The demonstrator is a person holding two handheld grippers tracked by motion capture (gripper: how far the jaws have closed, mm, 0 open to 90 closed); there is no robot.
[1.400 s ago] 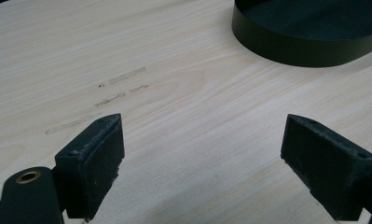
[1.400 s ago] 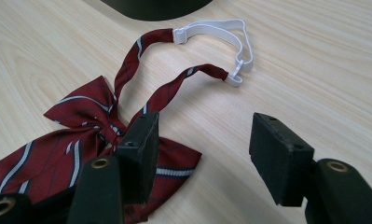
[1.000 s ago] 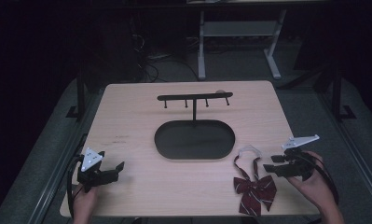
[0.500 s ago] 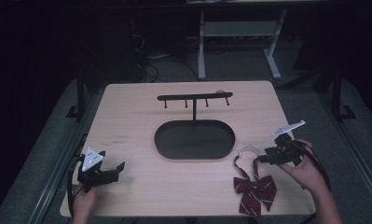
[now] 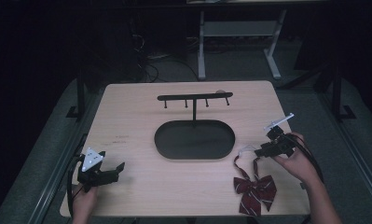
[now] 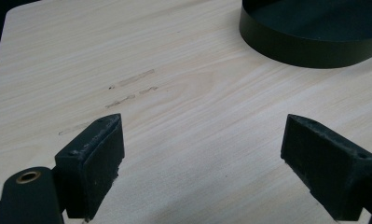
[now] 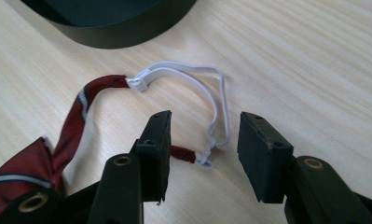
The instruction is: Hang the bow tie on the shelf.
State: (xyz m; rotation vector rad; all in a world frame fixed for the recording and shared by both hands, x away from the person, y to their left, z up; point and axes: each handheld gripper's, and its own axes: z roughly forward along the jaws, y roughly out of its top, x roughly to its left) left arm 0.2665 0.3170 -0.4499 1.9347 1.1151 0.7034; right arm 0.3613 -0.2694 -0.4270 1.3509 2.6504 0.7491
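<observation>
Spanning most of the high view, the pale wooden table (image 5: 141,116) serves as the work surface, with the person's forearms coming in from its near edge. At its middle stands a black hanger stand (image 5: 194,100), an oval base carrying a post and a crossbar with small pegs hanging from it; it sits within reach of both hands, likely because the pegs are where something is to be hung. Near the table's front right corner lies the dark red striped bow tie (image 5: 254,189), flat on the wood, its two straps running up toward the stand's base and joined by a white elastic loop (image 7: 207,93) that arches free of the fabric. That loop looks like the part meant to go over a peg, which would explain why the right gripper (image 5: 257,150) has been brought to it and not to the bow itself. In the right gripper view the jaws straddle the near end of the loop, close to its small white clasp (image 7: 205,161); they have just been closing but stand partly open, with a gap on each side of the elastic, so nothing is gripped yet. The left gripper (image 5: 113,171) rests over bare wood at the front left, well apart from the tie, its jaws wide open and empty, seemingly waiting in reserve.
</observation>
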